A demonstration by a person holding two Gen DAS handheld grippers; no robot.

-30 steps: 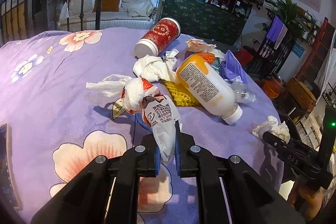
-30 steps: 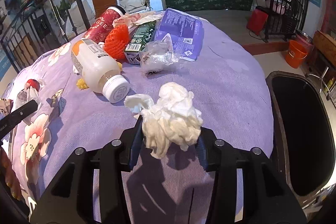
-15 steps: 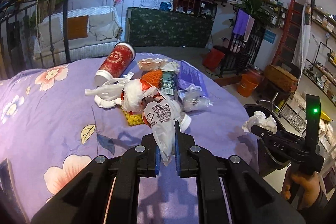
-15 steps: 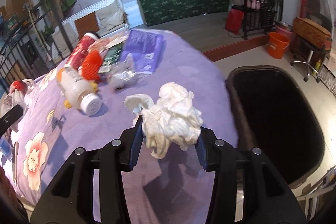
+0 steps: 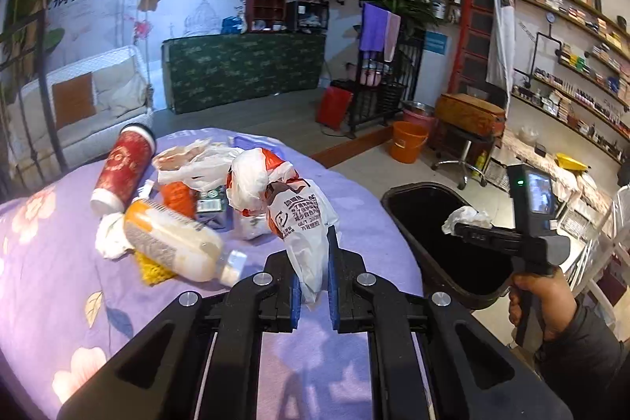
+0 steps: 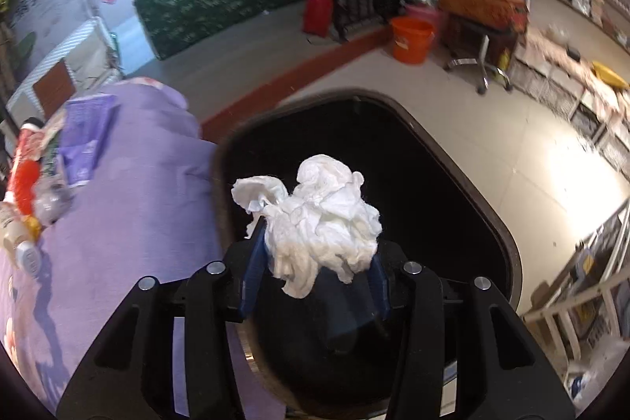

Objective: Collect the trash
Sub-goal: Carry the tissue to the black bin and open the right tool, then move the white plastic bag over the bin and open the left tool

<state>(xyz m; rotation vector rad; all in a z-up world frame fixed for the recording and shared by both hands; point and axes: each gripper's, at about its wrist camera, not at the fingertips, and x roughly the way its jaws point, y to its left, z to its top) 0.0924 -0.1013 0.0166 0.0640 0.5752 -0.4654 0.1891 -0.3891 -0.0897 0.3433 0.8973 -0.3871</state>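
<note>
— White crumpled tissue wad (image 6: 321, 213), is that what the right gripper (image 6: 315, 258) has over the black oval trash bin (image 6: 488, 207)?

— Yes. That gripper tilts steeply down, right above the bin's dark mouth. Its blue-padded jaws are spreading at this moment, with the wad still sitting between them. Whether the pads still press on the paper, I can't quite tell; it bulges over both of them.

— And the hand behind it?

— From the left wrist view you see a hand (image 5: 539, 302) in a dark sleeve wrapped round the black handle, the gripper reaching out level over the bin's rim.

— The other one?

— The left gripper (image 5: 313, 274) angles down more gently over the purple flowered tablecloth (image 5: 71, 321). Its jaws are pinched tight on the tail of a white knotted plastic bag with red and black print (image 5: 291, 211), which rises from the fingers.

— Anything left on the cloth?

— A red paper cup on its side (image 5: 122, 168), a pale plastic bottle with an orange end (image 5: 173, 243), and an orange foam net (image 5: 177, 193), all bunched together beside the bag.
</note>
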